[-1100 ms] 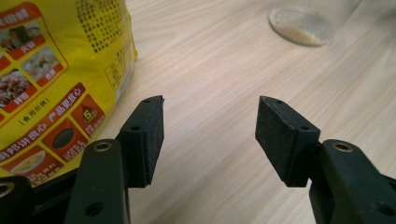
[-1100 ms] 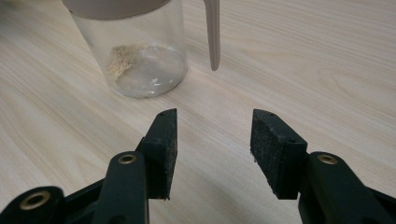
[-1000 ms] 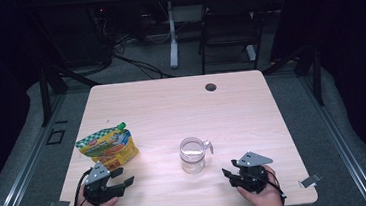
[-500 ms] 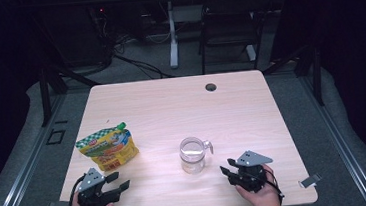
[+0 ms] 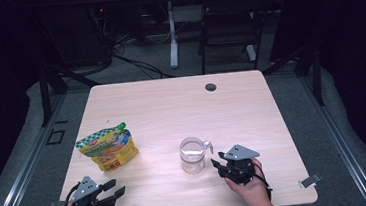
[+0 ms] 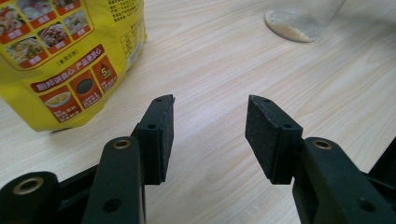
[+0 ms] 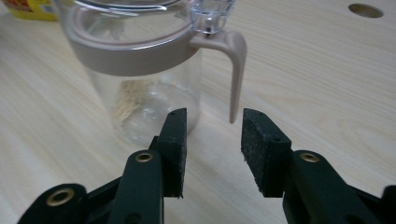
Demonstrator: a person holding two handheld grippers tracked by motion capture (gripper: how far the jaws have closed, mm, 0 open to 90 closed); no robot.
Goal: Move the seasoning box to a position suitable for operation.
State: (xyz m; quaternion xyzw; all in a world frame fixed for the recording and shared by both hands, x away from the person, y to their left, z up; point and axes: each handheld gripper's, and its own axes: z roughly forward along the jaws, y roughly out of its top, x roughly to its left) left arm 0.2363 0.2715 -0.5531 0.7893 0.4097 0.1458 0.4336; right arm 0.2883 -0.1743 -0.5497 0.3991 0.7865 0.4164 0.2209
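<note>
Facing jar [image 7: 140, 84], just beyond right gripper [image 7: 212, 144]

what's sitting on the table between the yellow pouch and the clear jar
Nothing: bare wood of the table separates the yellow pouch from the clear jar, seen in the high view.

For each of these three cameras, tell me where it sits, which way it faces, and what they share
High view: above the near edge, looking forward and down on the table; both hands, left gripper, right gripper.
Left gripper view: on that gripper, facing the yellow pouch; its open fingers.
Right gripper view: facing the clear jar; its open fingers.
Shared: pouch and jar appear in all three.
</note>
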